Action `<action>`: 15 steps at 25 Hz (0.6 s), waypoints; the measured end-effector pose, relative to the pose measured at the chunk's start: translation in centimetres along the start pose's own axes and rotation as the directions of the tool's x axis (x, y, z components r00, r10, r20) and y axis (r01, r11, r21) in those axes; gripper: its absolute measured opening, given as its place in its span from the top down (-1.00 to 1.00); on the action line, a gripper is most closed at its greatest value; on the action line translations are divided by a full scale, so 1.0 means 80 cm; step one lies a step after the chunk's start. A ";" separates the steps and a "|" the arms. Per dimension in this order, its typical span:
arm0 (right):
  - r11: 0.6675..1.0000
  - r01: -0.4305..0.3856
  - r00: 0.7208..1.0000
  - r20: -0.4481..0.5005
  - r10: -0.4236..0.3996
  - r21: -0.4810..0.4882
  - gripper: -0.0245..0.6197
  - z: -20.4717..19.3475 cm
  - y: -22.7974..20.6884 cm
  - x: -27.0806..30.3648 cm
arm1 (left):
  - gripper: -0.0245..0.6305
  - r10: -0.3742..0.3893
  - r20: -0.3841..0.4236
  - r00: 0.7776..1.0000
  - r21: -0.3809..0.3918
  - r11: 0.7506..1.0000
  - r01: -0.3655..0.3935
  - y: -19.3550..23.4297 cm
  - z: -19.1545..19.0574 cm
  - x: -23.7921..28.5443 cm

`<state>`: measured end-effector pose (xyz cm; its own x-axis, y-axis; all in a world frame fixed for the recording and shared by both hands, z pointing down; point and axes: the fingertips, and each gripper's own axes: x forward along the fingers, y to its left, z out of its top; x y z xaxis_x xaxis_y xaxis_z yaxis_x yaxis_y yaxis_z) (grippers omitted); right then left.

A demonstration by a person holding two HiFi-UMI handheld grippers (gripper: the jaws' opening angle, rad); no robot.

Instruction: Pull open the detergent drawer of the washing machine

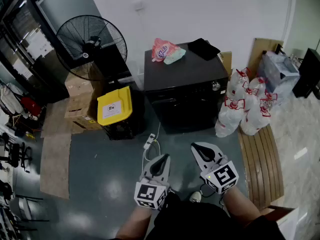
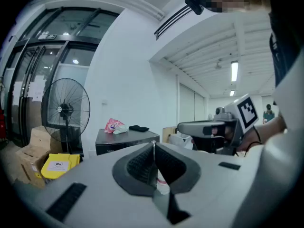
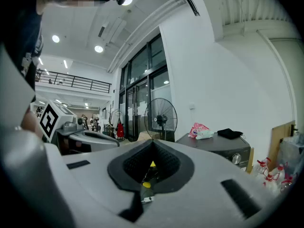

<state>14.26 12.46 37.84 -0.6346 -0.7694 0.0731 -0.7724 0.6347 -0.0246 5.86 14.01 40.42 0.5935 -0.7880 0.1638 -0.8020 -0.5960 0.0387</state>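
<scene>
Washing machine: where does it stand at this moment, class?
Head view, centre: the washing machine stands against the wall, between the yellow-lidded bin at picture left and the white bags at right.

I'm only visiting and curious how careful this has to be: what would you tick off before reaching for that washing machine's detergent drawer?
1. Washing machine in sight: ok, it stands ahead against the wall.
2. Drawer found: cannot tell; the front is dark and only a knob shows.
3. Left gripper free: ok, jaws together, nothing held.
4. Right gripper free: ok, jaws together, nothing held.
5. Within reach: not ok, both grippers hang well short of the machine.
6. Floor path: not ok, a power strip lies in between.
</scene>
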 end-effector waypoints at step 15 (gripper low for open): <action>0.999 0.029 0.999 0.016 -0.030 0.037 0.90 -0.004 -0.011 0.027 | 0.79 -0.056 0.032 0.998 -0.021 0.998 0.057 0.016 0.001 0.012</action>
<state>13.63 10.27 38.33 -0.6117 -0.7890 0.0577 -0.7910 0.6089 -0.0590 5.40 12.51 40.58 0.6395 -0.7578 0.1294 -0.7682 -0.6365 0.0684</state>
